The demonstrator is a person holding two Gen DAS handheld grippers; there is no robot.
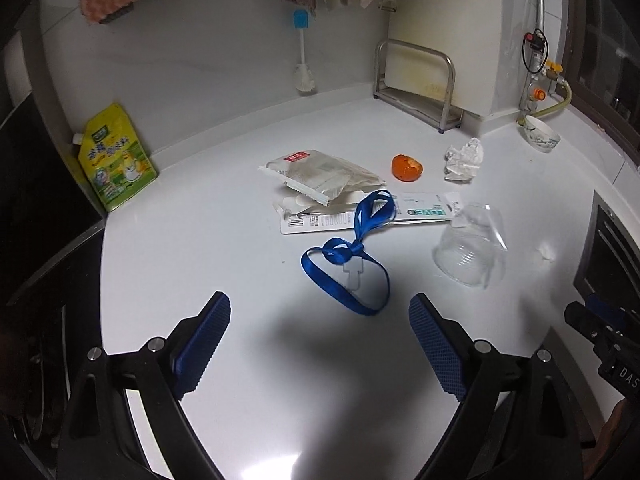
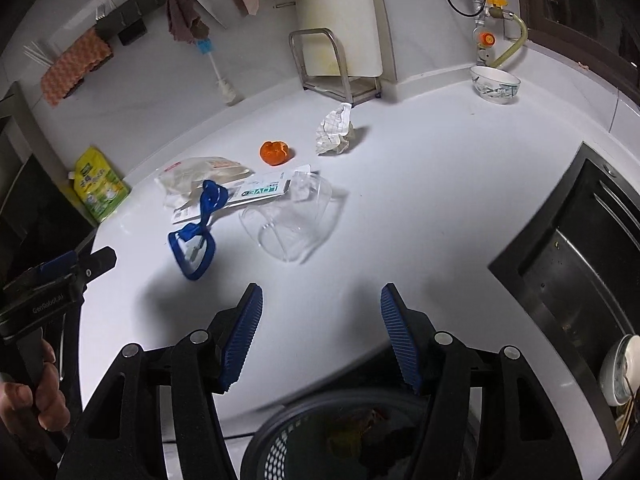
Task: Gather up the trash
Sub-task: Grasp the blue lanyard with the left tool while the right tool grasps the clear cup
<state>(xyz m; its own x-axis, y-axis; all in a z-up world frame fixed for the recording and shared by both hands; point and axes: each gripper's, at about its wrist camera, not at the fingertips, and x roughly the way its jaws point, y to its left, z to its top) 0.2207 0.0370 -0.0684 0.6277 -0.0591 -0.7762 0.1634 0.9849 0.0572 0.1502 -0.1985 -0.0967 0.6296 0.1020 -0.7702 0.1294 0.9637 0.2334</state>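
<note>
Trash lies on the white counter (image 1: 200, 248): a blue ribbon (image 1: 352, 256) (image 2: 196, 236), a clear plastic cup on its side (image 1: 468, 248) (image 2: 292, 224), a flat toothbrush package (image 1: 372, 216) (image 2: 240, 196), a crumpled plastic wrapper (image 1: 320, 176) (image 2: 200, 174), an orange peel (image 1: 406, 167) (image 2: 275, 152) and crumpled paper (image 1: 464, 158) (image 2: 335, 130). My left gripper (image 1: 320, 320) is open, empty, just short of the ribbon. My right gripper (image 2: 322, 316) is open, empty, above a dark mesh bin (image 2: 280, 440), short of the cup.
A yellow-green refill pouch (image 1: 114, 160) stands at the left by the wall. A metal rack (image 1: 416, 80) and a bowl (image 1: 542, 134) (image 2: 495, 85) are at the back. A dark sink (image 2: 580, 248) is sunk into the counter at the right.
</note>
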